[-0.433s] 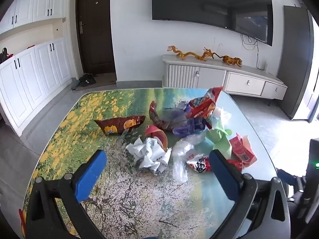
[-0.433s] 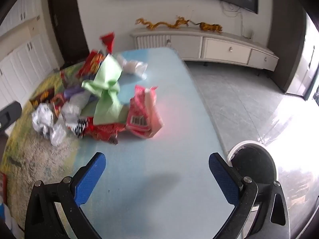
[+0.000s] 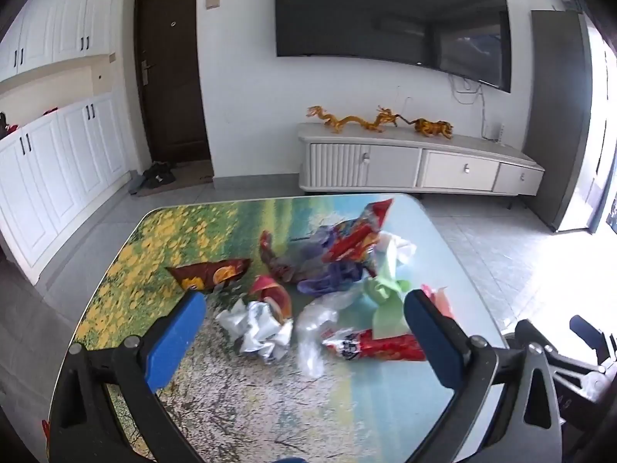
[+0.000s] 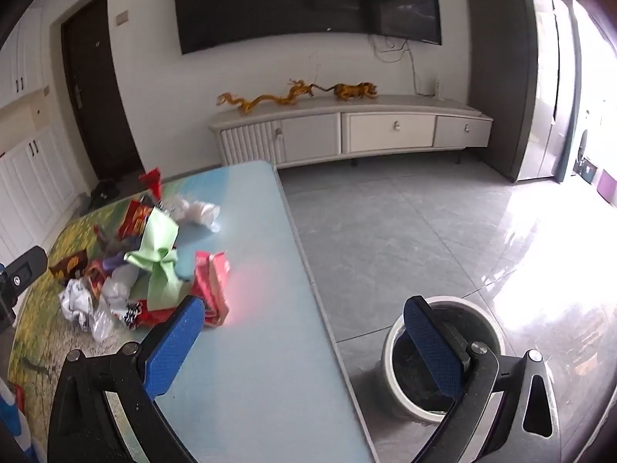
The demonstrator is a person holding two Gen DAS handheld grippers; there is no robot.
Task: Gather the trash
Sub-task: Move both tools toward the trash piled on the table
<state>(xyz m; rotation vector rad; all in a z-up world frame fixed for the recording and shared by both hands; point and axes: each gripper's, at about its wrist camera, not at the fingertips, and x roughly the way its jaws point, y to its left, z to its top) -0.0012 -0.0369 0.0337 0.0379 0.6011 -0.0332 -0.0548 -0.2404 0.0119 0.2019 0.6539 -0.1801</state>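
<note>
A heap of trash lies on the printed table [image 3: 231, 405]: a crumpled silver-white wrapper [image 3: 258, 328], a clear plastic bag [image 3: 316, 320], a red snack packet [image 3: 378, 347], a green paper [image 3: 385, 301], a brown chip bag [image 3: 210, 272] and a red-orange bag [image 3: 358, 231]. My left gripper [image 3: 304, 343] is open and empty, above the near side of the heap. My right gripper [image 4: 304, 343] is open and empty, over the table's right edge. The green paper [image 4: 158, 258] and a pink carton [image 4: 212, 285] lie left of it. A white bin [image 4: 443, 355] stands on the floor behind the right finger.
A white TV cabinet [image 3: 420, 162] with golden dragon figures [image 3: 378, 121] stands at the far wall under a large TV. White cupboards [image 3: 50, 166] line the left wall beside a dark door. Grey tiled floor [image 4: 405, 223] lies right of the table.
The right gripper has swung right and tilted up, so the bin and floor now fill more of its view. The left gripper has tilted up slightly. Both stay open.
</note>
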